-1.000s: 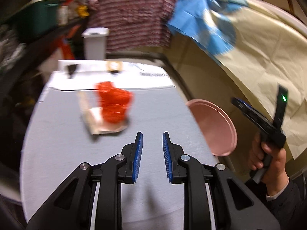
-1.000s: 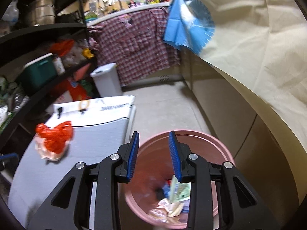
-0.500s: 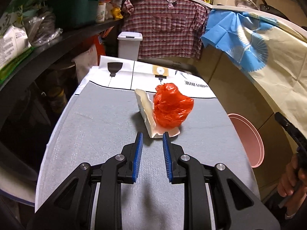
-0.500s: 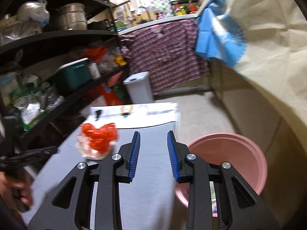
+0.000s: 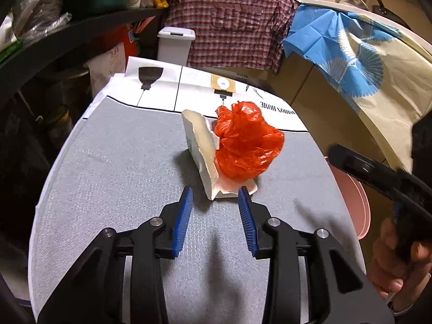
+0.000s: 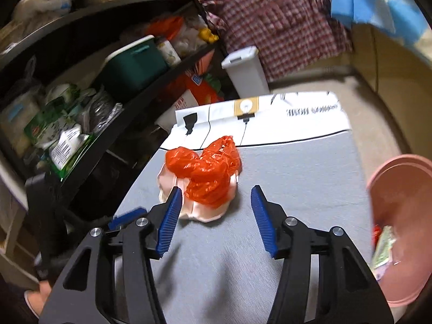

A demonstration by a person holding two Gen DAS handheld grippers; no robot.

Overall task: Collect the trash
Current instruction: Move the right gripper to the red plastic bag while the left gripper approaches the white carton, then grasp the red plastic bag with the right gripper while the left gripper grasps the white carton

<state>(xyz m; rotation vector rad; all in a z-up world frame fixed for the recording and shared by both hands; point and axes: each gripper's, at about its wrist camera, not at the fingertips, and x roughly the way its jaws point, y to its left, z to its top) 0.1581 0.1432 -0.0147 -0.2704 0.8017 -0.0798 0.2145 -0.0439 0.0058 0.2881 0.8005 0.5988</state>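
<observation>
- Red bag (image 5: 247,141) crumpled in a white tray (image 5: 201,151), on the grey mat (image 5: 113,167) just ahead of both sets of fingertips.
- Probably light and soft; thin film likely slippery and springy, so may slide off the tray if tipped.
- Tray looks like stiff, brittle foam, one wall standing up; could crack under a hard squeeze.
- Best hold, by judgement: pinch the near tray edge, or bunch the bag's top folds.
- Left gripper (image 5: 215,195) angled down, jaws opening, part open, nothing held; near tray corner between the tips, pads not pressing on it.
- Right gripper (image 6: 214,195) tilted down, jaws opening, wider, empty; bag and tray just beyond, towards the left finger (image 6: 170,216).
- Pink bin (image 6: 397,232) right of the right fingers, off the mat, scraps inside.
</observation>
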